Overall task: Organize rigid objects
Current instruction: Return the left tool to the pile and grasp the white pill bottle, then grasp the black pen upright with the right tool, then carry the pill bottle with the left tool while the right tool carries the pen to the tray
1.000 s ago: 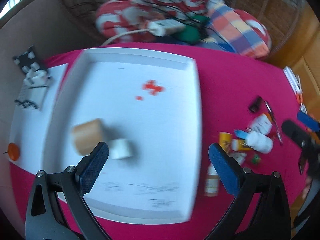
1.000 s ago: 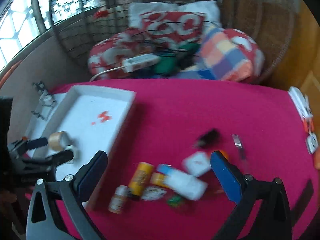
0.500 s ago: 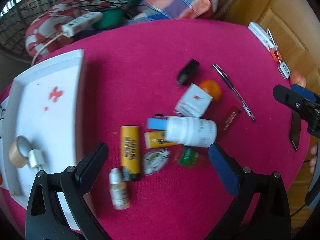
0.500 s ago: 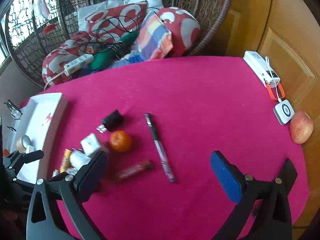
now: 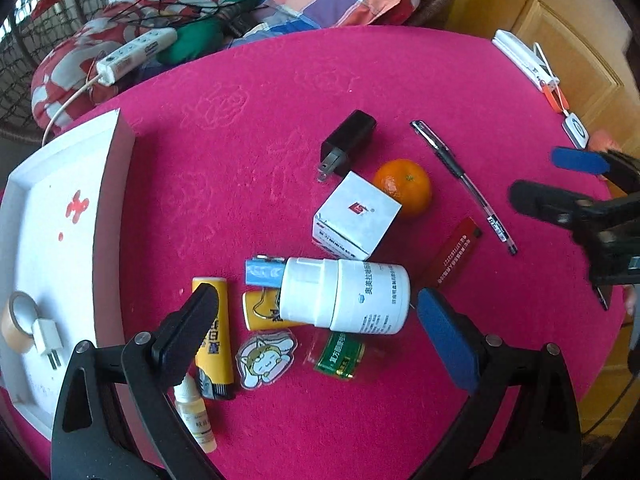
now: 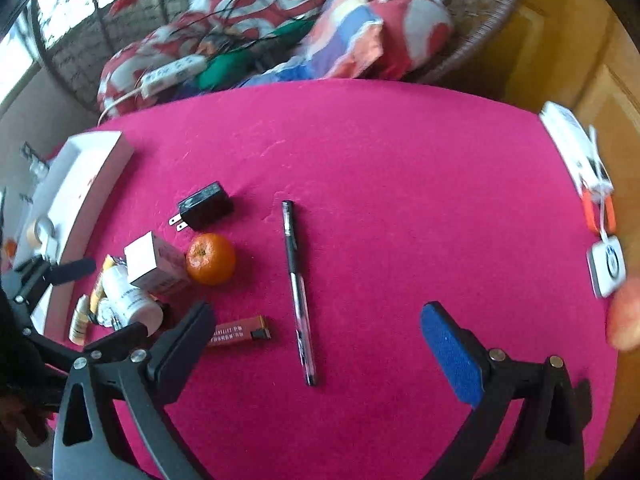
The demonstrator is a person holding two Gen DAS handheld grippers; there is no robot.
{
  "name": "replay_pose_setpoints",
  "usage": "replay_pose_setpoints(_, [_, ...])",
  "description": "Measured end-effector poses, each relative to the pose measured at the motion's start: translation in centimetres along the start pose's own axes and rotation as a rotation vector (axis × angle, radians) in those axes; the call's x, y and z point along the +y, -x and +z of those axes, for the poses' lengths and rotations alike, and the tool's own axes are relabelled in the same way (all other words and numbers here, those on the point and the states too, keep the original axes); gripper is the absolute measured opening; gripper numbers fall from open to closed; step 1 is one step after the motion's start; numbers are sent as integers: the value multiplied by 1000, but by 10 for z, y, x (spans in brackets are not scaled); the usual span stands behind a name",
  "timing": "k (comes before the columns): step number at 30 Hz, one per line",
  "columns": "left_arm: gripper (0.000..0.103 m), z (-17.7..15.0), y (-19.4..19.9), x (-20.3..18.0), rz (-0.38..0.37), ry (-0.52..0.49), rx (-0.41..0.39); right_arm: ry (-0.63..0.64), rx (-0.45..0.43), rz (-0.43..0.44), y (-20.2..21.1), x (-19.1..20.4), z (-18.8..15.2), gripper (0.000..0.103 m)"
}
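Observation:
My left gripper (image 5: 320, 332) is open and empty, hovering over a lying white pill bottle (image 5: 346, 294), a yellow tube (image 5: 214, 336), a small dropper bottle (image 5: 196, 416) and a green sachet (image 5: 338, 354). Beyond them lie a white box (image 5: 356, 216), a black charger (image 5: 348, 142), a tangerine (image 5: 404, 186), a pen (image 5: 464, 186) and a red strip (image 5: 454, 254). The white tray (image 5: 108, 208) at left holds a tape roll (image 5: 16, 326) and a white plug (image 5: 48, 340). My right gripper (image 6: 316, 344) is open and empty above the pen (image 6: 298, 292).
The table has a magenta cloth (image 6: 400, 160). At its right edge lie a white case (image 6: 576, 148), an orange-handled item (image 6: 596, 208), a small white device (image 6: 608, 266) and an apple (image 6: 626, 316). Cushions, a power strip (image 5: 136, 54) and cables fill the wicker chair behind.
My left gripper swung right from over the tray to the cluster of bottles and moved closer. My right gripper swung right, then came lower over the pen.

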State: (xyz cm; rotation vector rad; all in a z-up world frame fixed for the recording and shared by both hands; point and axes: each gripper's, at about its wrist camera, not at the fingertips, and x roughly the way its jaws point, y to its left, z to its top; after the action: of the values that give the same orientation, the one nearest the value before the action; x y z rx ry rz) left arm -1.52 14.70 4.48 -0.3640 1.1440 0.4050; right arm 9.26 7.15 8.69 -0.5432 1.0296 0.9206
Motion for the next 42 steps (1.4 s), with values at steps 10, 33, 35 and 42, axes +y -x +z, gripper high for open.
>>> replay_pose_setpoints(10, [72,2,-7,0,1,-18,22,125,155,-27,-46,12,7,39])
replay_pose_setpoints(33, [60,16,85,14,-44,150,-203,-26,-116,152,73,-13,-3,6])
replay_pose_setpoints(35, [60,20,105,17,-41,147,-249,-37,-174,168,92,-4,4,6])
replay_pose_setpoints(42, [60,34,180,27,-23,127,-406,11,-406,227,176,32,23,6])
